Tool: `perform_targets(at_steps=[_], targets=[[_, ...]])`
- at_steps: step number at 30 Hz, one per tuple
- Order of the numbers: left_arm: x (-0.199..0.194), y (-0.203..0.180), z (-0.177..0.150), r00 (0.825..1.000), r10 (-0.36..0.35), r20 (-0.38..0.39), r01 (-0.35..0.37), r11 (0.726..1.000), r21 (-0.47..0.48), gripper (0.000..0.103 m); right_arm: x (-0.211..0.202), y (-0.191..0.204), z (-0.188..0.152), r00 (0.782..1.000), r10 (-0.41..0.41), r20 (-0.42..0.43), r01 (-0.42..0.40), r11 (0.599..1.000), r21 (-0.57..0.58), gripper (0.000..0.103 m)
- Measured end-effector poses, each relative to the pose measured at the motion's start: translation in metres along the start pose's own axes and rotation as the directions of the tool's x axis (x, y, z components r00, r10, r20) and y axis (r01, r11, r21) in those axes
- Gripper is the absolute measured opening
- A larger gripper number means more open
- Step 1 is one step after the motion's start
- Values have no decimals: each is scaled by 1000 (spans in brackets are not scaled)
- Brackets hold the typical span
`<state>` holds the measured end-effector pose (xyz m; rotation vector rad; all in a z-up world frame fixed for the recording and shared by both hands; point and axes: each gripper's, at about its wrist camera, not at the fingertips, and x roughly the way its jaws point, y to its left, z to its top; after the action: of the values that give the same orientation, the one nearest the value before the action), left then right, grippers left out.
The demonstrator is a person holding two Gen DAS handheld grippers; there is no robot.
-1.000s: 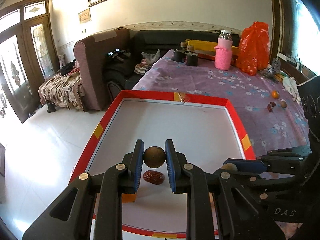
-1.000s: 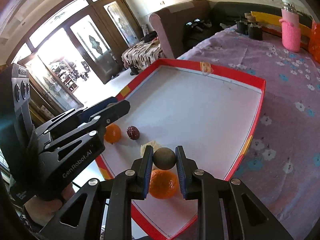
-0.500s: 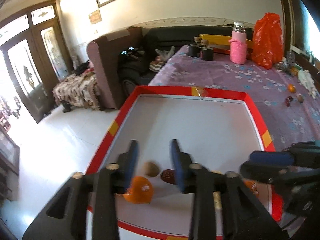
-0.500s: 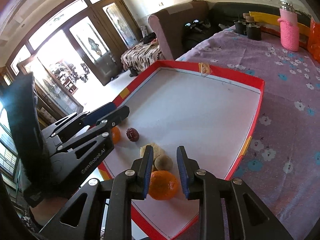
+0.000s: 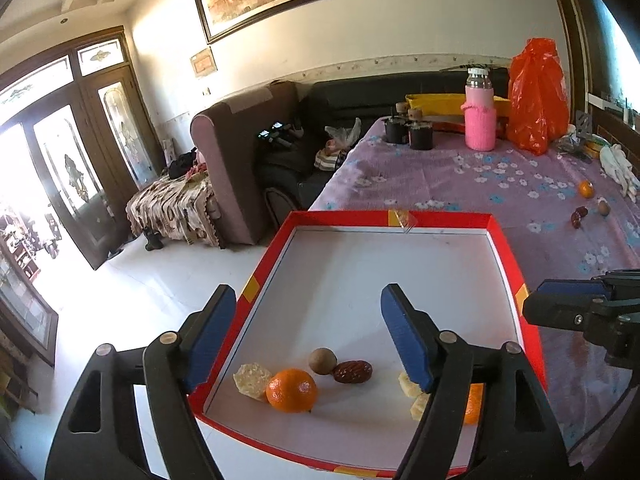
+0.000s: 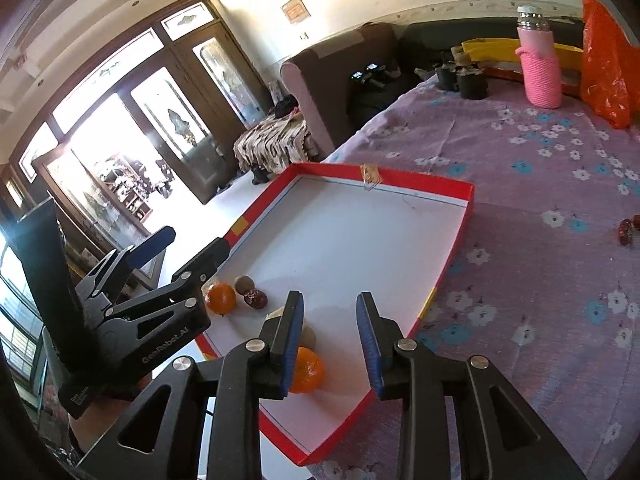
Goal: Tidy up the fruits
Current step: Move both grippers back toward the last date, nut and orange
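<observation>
A red-rimmed tray (image 5: 508, 256) with a white floor lies on the purple flowered cloth. My left gripper (image 5: 304, 304) hovers over its near left corner, jaws opening wide and nothing between them. Below it lie a pale piece (image 5: 252, 380), an orange (image 5: 291, 390), a brown round fruit (image 5: 322, 361) and a red date (image 5: 353, 372). My right gripper (image 6: 329, 302) hangs above the near right part, jaws opening and empty. Under it sit a second orange (image 6: 306, 370) and a brown fruit (image 6: 309, 336), half hidden by the left finger. Loose dates (image 5: 579, 216), a small orange (image 5: 585, 189) and a brown fruit (image 5: 603, 207) lie on the cloth.
At the table's far end stand a pink-sleeved bottle (image 5: 479, 120), an orange plastic bag (image 5: 536, 96), dark cups (image 5: 408, 130) and a yellow tray (image 5: 436, 101). The tray's left side overhangs the table edge above white floor. An armchair (image 5: 224, 152) and sofa stand beyond.
Both grippers let go of the brown round fruits they held; these now lie in the tray. The left jaws spread wide, the right ones a little, and both grippers pulled back and up.
</observation>
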<state>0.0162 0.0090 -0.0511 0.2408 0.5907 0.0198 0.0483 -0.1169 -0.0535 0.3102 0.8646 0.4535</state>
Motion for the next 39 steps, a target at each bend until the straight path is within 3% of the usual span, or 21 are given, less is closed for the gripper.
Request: perform_targets(at_steps=[23, 27, 30, 34, 39], targets=[[-15, -33, 15, 1000, -9, 23, 8, 999, 38, 75, -32, -27, 0, 998, 21, 60, -24, 999, 44, 33], [-16, -50, 23, 997, -74, 10, 73, 996, 52, 75, -41, -44, -1, 997, 19, 73, -24, 997, 68, 34], [-18, -73, 29, 992, -126, 14, 124, 988, 90, 79, -55, -65, -4, 996, -33, 87, 26, 996, 86, 36], [-13, -114, 40, 974, -227, -11, 226, 964, 143, 79, -86, -115, -13, 985, -138, 100, 122, 981, 152, 37], [6, -168, 55, 942, -326, -77, 334, 927, 172, 79, -129, -184, -20, 956, -281, 89, 252, 936, 245, 37]])
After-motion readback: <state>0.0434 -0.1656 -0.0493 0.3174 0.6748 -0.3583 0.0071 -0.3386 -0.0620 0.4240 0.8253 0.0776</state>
